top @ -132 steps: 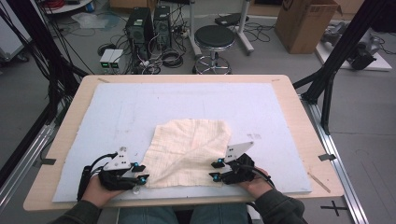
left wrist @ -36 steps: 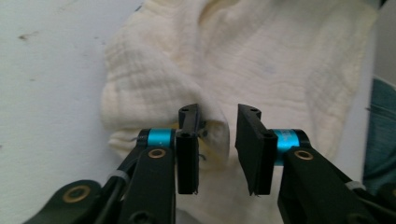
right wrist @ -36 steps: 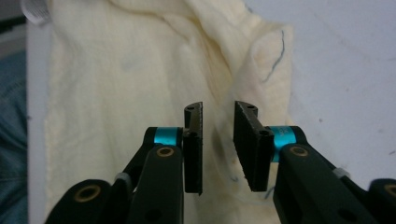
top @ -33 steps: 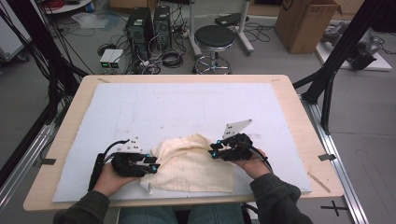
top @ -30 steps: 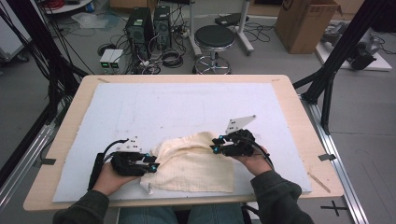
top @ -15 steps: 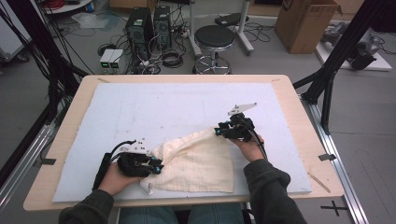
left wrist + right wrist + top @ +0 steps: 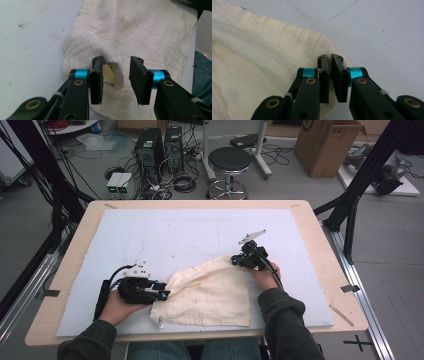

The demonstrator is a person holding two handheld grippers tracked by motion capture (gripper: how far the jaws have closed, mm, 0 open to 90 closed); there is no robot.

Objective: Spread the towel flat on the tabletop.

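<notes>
Right gripper [image 7: 329, 61]: jaws have just been closing, now pinched on the far right corner of the cream, waffle-textured cloth [image 7: 210, 290], with only a thin bit of edge between the pads. Left gripper [image 7: 116, 72]: jaws have just been opening, about half apart, straddling a raised fold at the cloth's near left corner; the pads aren't pressing it, so nothing is held there.

Cloth lies rumpled on the near middle of the mat, between the two hands, its near edge close to the table's near edge.

Risks:
- right grip is shallow, so the corner likely slips out if pulled hard
- left side is loose, so any tug from the right drags the whole cloth sideways instead of tensioning it
- left jaws could close on a doubled fold and trap a crease

Surface: pale grey-white mat [image 7: 175, 230] on a light wooden table [image 7: 320, 240].

Room, far side: round black stool [image 7: 229, 161], black computer towers [image 7: 159, 147] with tangled cables, brown cardboard box [image 7: 327, 145].
</notes>
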